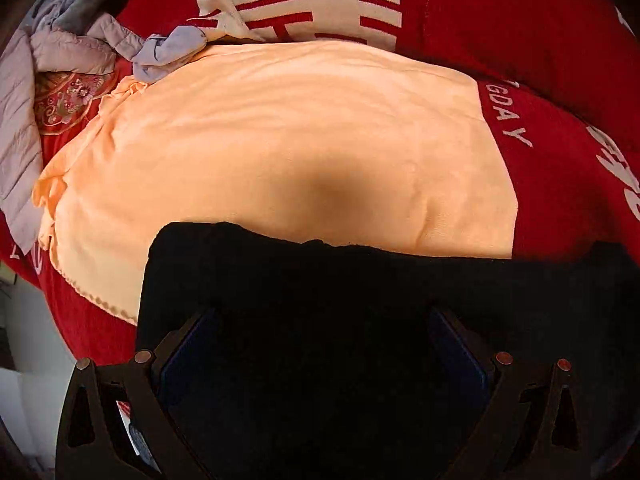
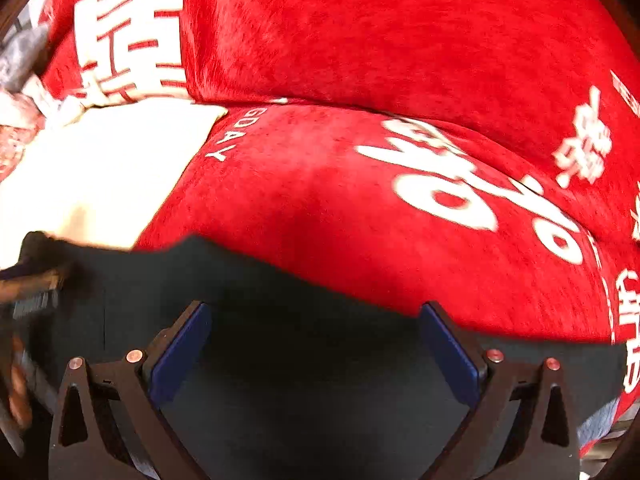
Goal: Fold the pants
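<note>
Red plush covers nearly everything: a blanket (image 2: pixel 360 200) with big white characters and lettering, spread across the bed and bunched into a thick fold at the back. On it, toward the left, lies a peach-coloured towel (image 1: pixel 260 140) (washed out almost to white in the right wrist view), its frilled edge hanging off the left side. The black pants (image 1: pixel 320 300) lie flat across the near edge of both, over the towel's lower part on the left and straight on the red blanket to the right. At the far left, beyond the towel, a grey quilted jacket (image 1: pixel 20 128) is heaped beside a small lilac cloth (image 1: pixel 168 54). The left tongs (image 1: pixel 322 344) sit spread wide just above the pants, pinching nothing. The right tongs (image 2: pixel 314 340) are spread wide too, over the dark fabric, also empty.
</note>
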